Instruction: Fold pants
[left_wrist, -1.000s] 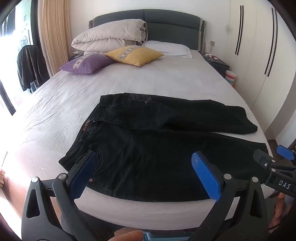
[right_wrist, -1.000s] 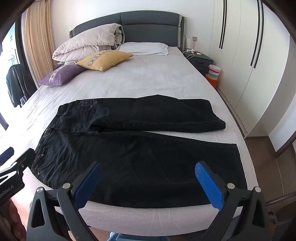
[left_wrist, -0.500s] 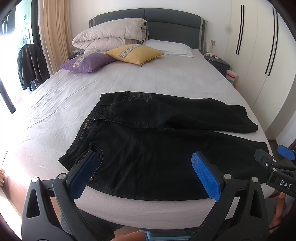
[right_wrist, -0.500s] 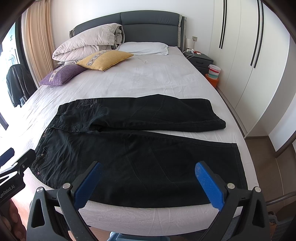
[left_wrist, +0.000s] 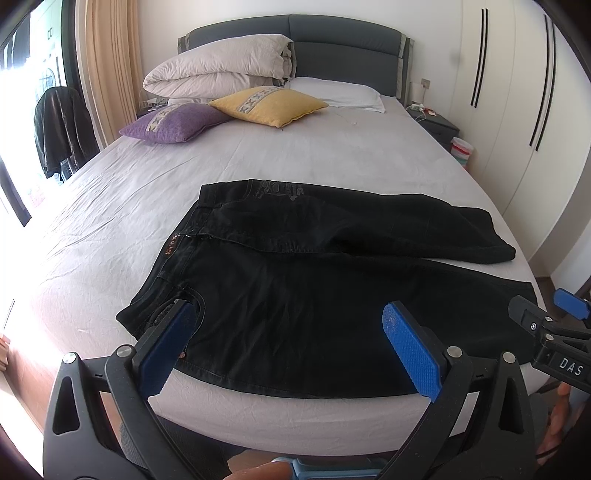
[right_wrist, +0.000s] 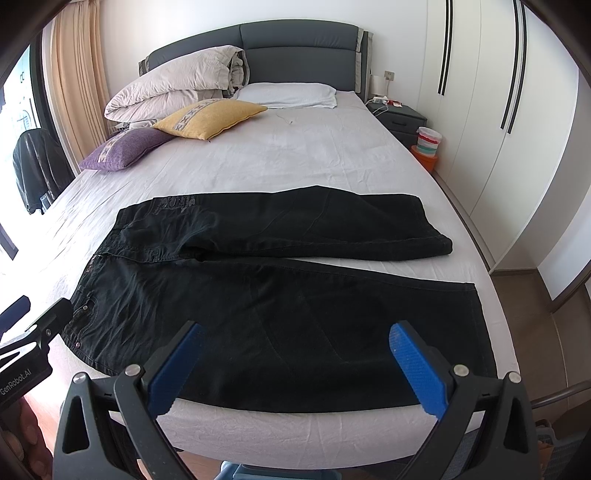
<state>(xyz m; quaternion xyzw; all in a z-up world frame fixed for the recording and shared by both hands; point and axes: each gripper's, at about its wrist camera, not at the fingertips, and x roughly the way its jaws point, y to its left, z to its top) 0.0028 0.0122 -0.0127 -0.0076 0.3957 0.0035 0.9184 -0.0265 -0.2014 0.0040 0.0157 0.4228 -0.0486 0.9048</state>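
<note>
Pants (left_wrist: 314, 295) lie spread flat across the near end of the bed (left_wrist: 295, 166), waist to the left, legs slightly parted, and nothing is folded yet. Left tool (left_wrist: 288, 332) hovers over the waist corner, right tool (right_wrist: 295, 354) over the near leg, both with fingers wide apart and gripping nothing, so the next move looks like a pinch on the near edge to carry it over the far leg. Purple cushion (left_wrist: 173, 122) and yellow cushion (left_wrist: 269, 105) sit well clear near the headboard; nothing blocks the fold.

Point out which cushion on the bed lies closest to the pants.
The purple cushion. It lies nearer the foot of the bed than the yellow cushion and the white pillow, so closest to the pants.
</note>
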